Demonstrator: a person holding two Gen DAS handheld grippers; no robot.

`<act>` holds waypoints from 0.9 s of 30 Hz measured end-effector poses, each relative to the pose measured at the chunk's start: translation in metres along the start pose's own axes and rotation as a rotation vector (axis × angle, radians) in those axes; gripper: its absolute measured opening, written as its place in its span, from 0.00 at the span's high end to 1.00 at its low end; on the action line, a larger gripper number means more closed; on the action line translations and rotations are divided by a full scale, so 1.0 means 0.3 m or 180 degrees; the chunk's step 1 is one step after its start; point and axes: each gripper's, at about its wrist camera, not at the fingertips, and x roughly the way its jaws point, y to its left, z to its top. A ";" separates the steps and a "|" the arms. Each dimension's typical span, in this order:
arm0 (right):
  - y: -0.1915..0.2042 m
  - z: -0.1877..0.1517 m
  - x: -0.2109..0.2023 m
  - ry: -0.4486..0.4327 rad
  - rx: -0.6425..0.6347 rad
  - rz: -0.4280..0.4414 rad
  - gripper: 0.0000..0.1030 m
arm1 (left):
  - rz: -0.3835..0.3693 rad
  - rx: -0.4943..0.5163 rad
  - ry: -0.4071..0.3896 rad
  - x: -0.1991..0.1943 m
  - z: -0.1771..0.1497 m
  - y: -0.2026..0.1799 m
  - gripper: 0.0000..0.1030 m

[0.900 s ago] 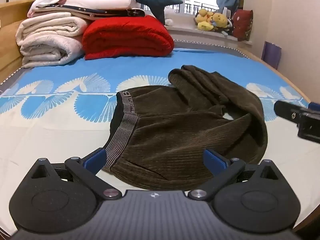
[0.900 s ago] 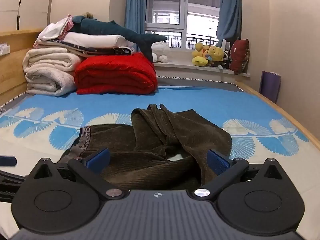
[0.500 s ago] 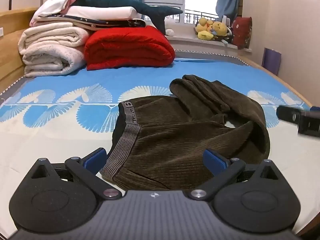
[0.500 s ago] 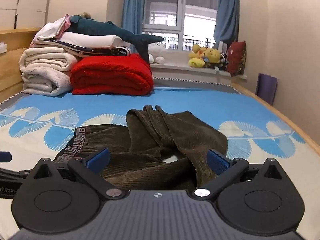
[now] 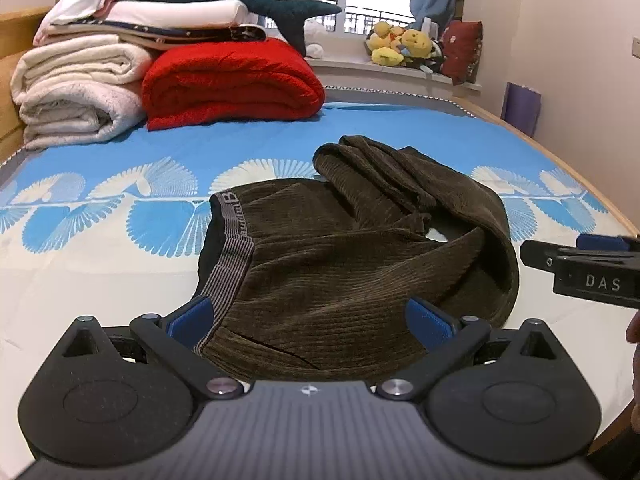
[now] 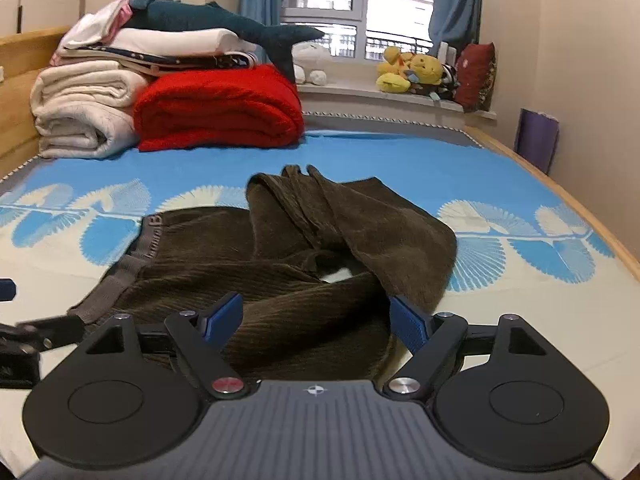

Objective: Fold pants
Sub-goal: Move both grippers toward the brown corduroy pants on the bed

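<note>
The left gripper [image 5: 308,314] hovers low over the grey-striped waistband end of the crumpled dark-brown corduroy pants [image 5: 360,264] on the blue-and-white fan-print bed [image 5: 120,264], fingers spread wide and empty (only its view shows a hand's edge), the right gripper [image 6: 316,316] angled down, fingers less wide, gripping nothing.

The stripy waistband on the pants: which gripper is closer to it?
Left. The left gripper has the waistband by its left fingertip; the right gripper sits over the bunched legs, with the waistband off to its left.
</note>
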 end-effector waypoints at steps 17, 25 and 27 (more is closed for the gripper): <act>0.008 0.002 0.025 0.0011 -0.0054 0.0007 0.20 | -0.0001 -0.0012 -0.0002 0.015 0.013 -0.021 0.00; 0.027 -0.002 0.016 -0.0090 -0.0137 -0.0027 0.20 | -0.0032 0.0025 -0.0050 0.014 0.014 -0.022 0.04; 0.027 0.000 0.015 -0.0115 -0.0139 -0.0027 0.20 | -0.0035 0.0011 -0.0048 0.015 0.015 -0.019 0.04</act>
